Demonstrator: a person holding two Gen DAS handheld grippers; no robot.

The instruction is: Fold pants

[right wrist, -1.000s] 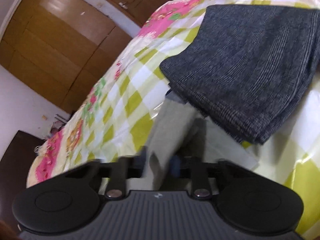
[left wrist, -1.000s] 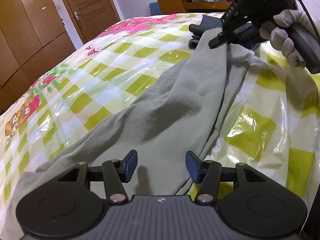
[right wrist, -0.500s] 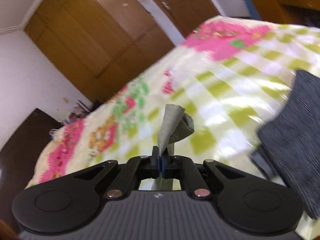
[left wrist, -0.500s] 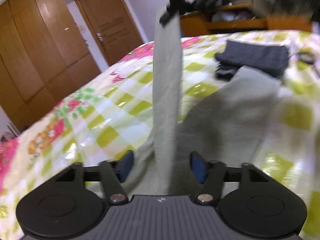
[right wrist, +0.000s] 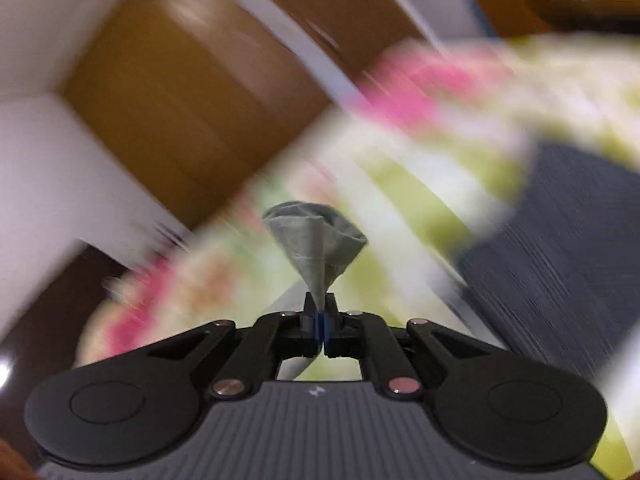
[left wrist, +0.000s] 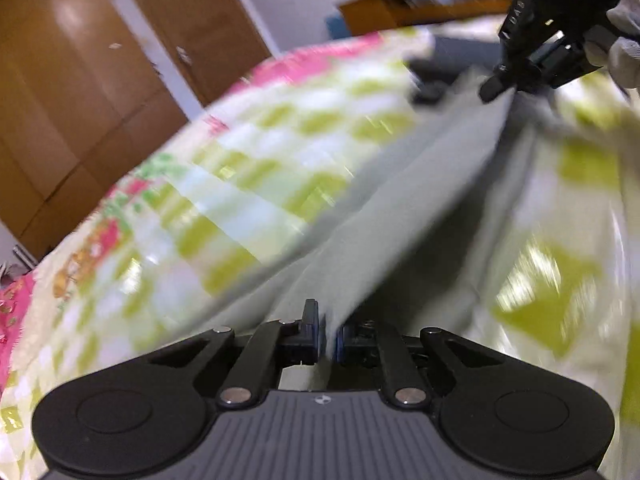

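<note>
Pants (left wrist: 420, 216) of soft, matte grey-green cloth are stretching in a creased band above the glossy checked bed (left wrist: 248, 184). Left claw (left wrist: 328, 336), having just closed, is pinching one end; right claw (right wrist: 320, 320) is clamping a bunched, cone-shaped corner. One dark ribbed folded garment (right wrist: 560, 264) is lying nearby.

Motion blur smears your bedspread (left wrist: 248, 184) and the wardrobe (right wrist: 192, 92) in both views, the folded dark garment (right wrist: 568, 248) runs off the right wrist picture's edge, and the shelf (left wrist: 432, 4) behind stays unreadable.
</note>
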